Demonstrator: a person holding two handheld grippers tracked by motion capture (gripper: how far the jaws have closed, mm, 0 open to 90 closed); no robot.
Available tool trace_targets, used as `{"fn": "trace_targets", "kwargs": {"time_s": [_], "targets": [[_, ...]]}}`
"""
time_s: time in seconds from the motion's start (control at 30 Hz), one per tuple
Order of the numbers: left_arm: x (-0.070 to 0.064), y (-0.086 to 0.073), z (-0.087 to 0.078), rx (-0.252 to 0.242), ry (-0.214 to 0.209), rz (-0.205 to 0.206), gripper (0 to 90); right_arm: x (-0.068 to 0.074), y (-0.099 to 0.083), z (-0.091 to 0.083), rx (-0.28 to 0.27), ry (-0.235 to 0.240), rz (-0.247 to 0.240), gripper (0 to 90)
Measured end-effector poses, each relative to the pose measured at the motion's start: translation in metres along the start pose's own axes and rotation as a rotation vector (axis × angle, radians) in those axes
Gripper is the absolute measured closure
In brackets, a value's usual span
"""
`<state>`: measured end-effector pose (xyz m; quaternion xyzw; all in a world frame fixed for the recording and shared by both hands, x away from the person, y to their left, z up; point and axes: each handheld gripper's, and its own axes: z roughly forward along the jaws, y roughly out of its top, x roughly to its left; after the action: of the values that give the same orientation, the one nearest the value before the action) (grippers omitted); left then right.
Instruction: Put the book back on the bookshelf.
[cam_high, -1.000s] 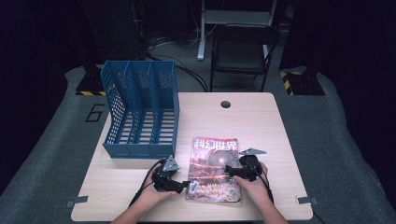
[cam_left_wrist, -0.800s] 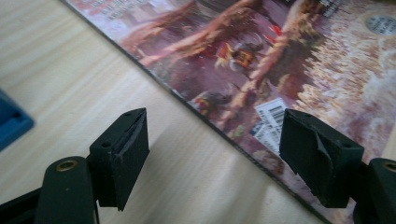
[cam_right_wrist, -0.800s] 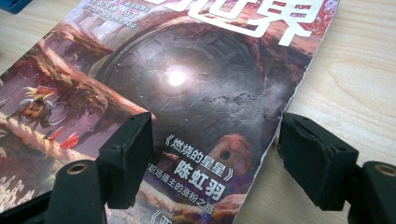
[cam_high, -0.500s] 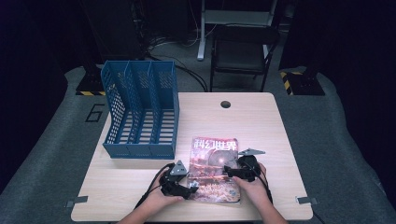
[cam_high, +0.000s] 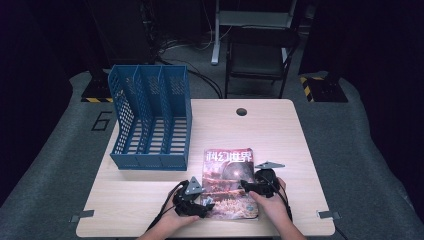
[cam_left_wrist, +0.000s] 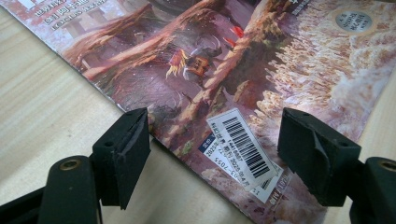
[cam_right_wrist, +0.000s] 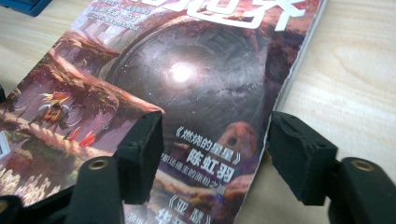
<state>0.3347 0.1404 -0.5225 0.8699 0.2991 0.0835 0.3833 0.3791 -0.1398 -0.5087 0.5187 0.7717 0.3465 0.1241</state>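
Magazine (cam_high: 228, 182) flat on my tabletop (cam_high: 280, 135); my left gripper (cam_left_wrist: 215, 154) and right gripper (cam_right_wrist: 215, 154) both spread wide, straddling opposite edges.

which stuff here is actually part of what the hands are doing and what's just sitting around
In the job:
magazine, flat on the table
left gripper, open at its lower left corner
right gripper, open across its right edge
blue file rack, probably where it goes

Just there:
table
black chair behind it
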Motion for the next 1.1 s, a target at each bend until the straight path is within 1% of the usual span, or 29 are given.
{"fn": "trace_targets", "kwargs": {"time_s": [0.03, 0.07, 0.1, 0.13, 0.17, 0.23, 0.27, 0.3, 0.33, 0.37, 0.4, 0.43, 0.47, 0.5, 0.53, 0.57, 0.63, 0.67, 0.8, 0.9, 0.97, 1.03, 1.1], "targets": [[-0.001, 0.0, -0.001, 0.007, -0.004, 0.003, 25.3, 0.0, -0.001, -0.002, -0.001, 0.003, 0.0, 38.5], [-0.003, -0.001, 0.0, -0.003, 0.004, -0.006, 25.2, 0.001, -0.001, -0.004, 0.006, 0.006, 0.005, 39.5], [-0.003, -0.001, -0.001, 0.0, -0.002, 0.002, 25.2, 0.003, -0.001, -0.006, 0.005, 0.008, 0.023, 40.6], [-0.004, -0.002, -0.002, 0.004, -0.008, -0.003, 25.2, 0.002, -0.002, -0.008, 0.007, 0.008, 0.002, 41.6], [-0.004, -0.003, -0.001, -0.005, 0.0, -0.002, 25.2, 0.003, -0.002, -0.01, 0.01, 0.007, 0.009, 42.4], [-0.004, -0.003, -0.001, -0.015, -0.004, -0.007, 25.0, 0.003, -0.001, -0.011, 0.022, 0.008, 0.018, 43.2], [-0.003, -0.003, -0.001, -0.009, -0.013, 0.0, 24.9, 0.003, 0.001, -0.012, 0.016, 0.012, 0.033, 42.7], [-0.002, -0.004, -0.002, -0.007, -0.012, 0.004, 24.7, 0.001, 0.001, -0.011, 0.005, 0.017, 0.028, 41.8], [-0.001, -0.004, -0.002, -0.012, -0.019, 0.011, 24.5, 0.0, 0.002, -0.01, 0.0, 0.02, 0.029, 41.2], [-0.002, -0.005, -0.001, -0.03, -0.016, 0.0, 24.3, -0.001, 0.002, -0.008, -0.005, 0.023, 0.031, 40.6], [-0.002, -0.006, 0.0, -0.035, -0.02, 0.004, 24.3, -0.004, 0.003, -0.004, -0.012, 0.023, 0.025, 39.6], [0.0, -0.006, 0.0, -0.038, -0.03, 0.008, 24.3, -0.005, 0.003, -0.002, -0.007, 0.019, 0.029, 38.3], [0.0, -0.006, 0.0, -0.038, -0.03, 0.008, 24.2, -0.005, 0.003, -0.002, -0.007, 0.019, 0.029, 38.3], [0.001, -0.007, 0.001, -0.057, -0.024, 0.019, 24.2, -0.009, 0.003, 0.003, -0.02, 0.019, 0.047, 36.4], [0.001, -0.008, 0.001, -0.063, -0.03, 0.021, 24.1, -0.011, 0.003, 0.004, -0.021, 0.019, 0.049, 35.8], [0.001, -0.008, 0.001, -0.067, -0.024, 0.021, 24.2, -0.012, 0.004, 0.005, -0.025, 0.023, 0.056, 35.6], [0.001, -0.008, 0.001, -0.063, -0.029, 0.022, 24.1, -0.013, 0.005, 0.006, -0.036, 0.029, 0.062, 34.6], [0.001, -0.008, 0.001, -0.068, -0.024, 0.02, 24.1, -0.013, 0.005, 0.007, -0.034, 0.03, 0.071, 34.1], [0.001, -0.008, 0.001, -0.064, -0.028, 0.021, 24.2, -0.013, 0.004, 0.009, -0.033, 0.025, 0.079, 31.4], [0.001, -0.008, 0.001, -0.064, -0.026, 0.025, 24.2, -0.011, 0.004, 0.01, -0.035, 0.017, 0.071, 30.5], [0.001, -0.008, 0.001, -0.062, -0.029, 0.022, 24.2, -0.011, 0.004, 0.011, -0.04, 0.015, 0.081, 30.3], [0.001, -0.008, 0.001, -0.066, -0.023, 0.024, 24.2, -0.01, 0.004, 0.011, -0.041, 0.017, 0.098, 29.5], [0.001, -0.008, 0.001, -0.067, -0.023, 0.024, 24.2, -0.011, 0.004, 0.011, -0.049, 0.025, 0.106, 29.1]]}}
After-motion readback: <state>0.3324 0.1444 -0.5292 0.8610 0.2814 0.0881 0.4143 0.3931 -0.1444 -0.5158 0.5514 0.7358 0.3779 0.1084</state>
